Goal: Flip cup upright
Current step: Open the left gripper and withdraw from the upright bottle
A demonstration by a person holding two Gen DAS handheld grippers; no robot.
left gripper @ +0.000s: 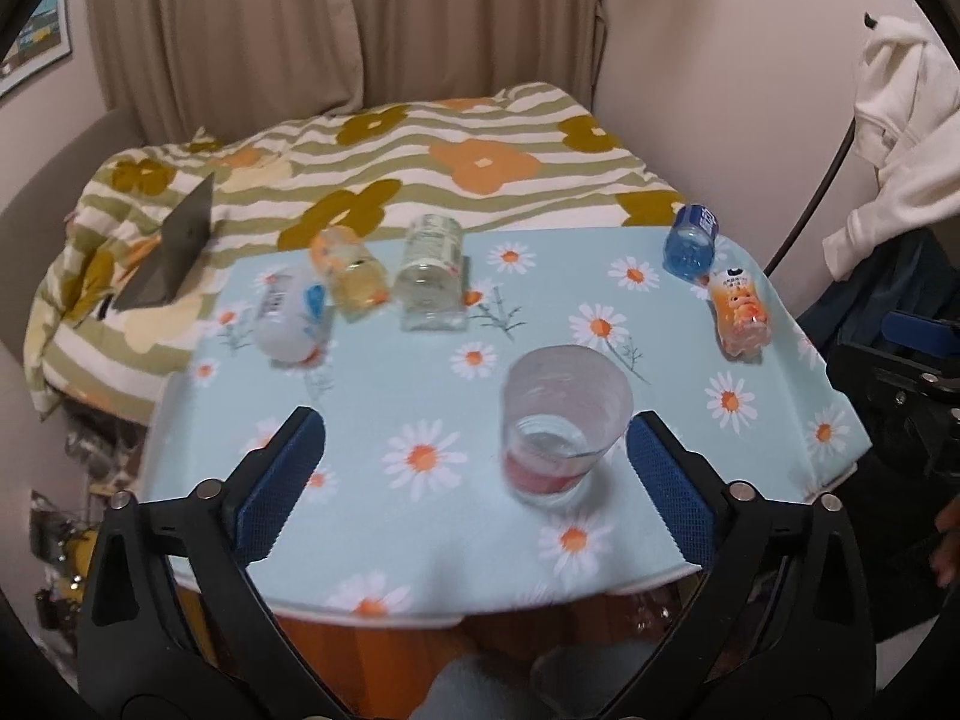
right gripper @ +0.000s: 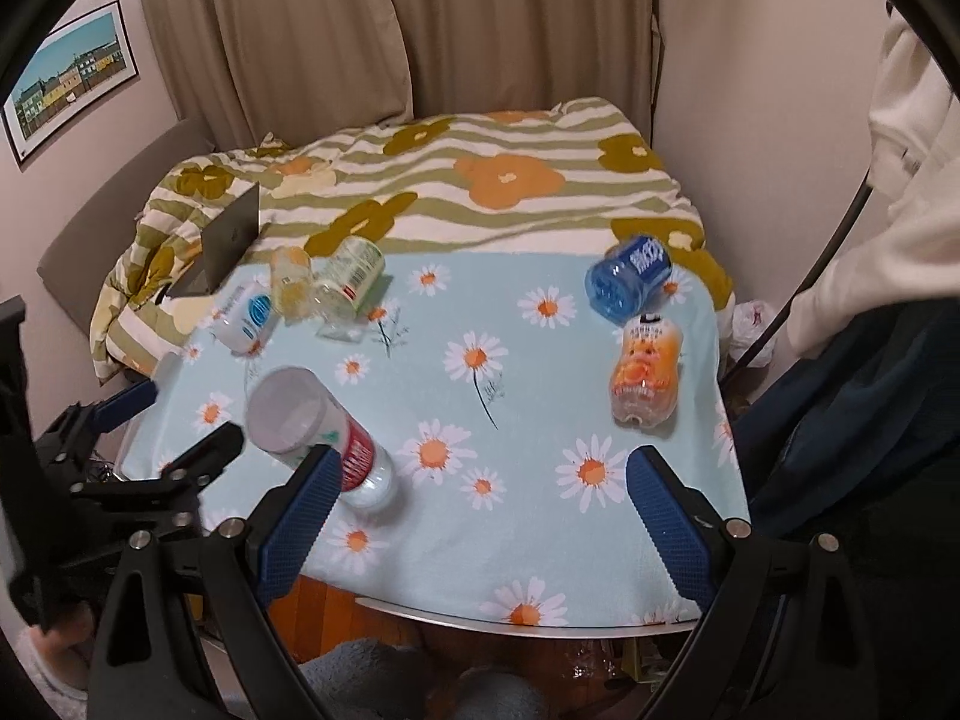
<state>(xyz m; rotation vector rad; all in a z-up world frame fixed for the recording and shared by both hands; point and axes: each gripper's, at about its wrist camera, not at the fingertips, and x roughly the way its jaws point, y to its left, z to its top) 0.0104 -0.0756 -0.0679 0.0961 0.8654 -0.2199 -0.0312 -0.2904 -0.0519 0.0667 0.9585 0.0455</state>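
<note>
We take the cup (left gripper: 567,420) as landmark. It lies on its side on the desk (left gripper: 384,396), clear plastic with a red band near its base, open mouth turned away from us and toward the bottles. It is not yet upright.

Nearest to us, the left tool (left gripper: 474,468) has its blue pads spread wide. In its own view the cup sits between the pads, closer to the right-hand one; no contact that we can make out. We read this as lining up for a grasp across the cup body, so the flip looks like the left tool's job.

The right tool (right gripper: 480,492) is also spread wide and holds nothing. The cup lies just beyond its left pad (right gripper: 300,522), outside the gap. We judge it is on standby.

Beyond the cup's mouth, a cluster of three bottles (left gripper: 429,270) lies toppled on the desk. Off to the cup's far right lie an orange bottle (right gripper: 645,372) and, farther still, a blue bottle (right gripper: 627,285).

Past the desk edge, a flower-striped bed (right gripper: 480,180) carries an open laptop (right gripper: 231,243); curtains behind.
</note>
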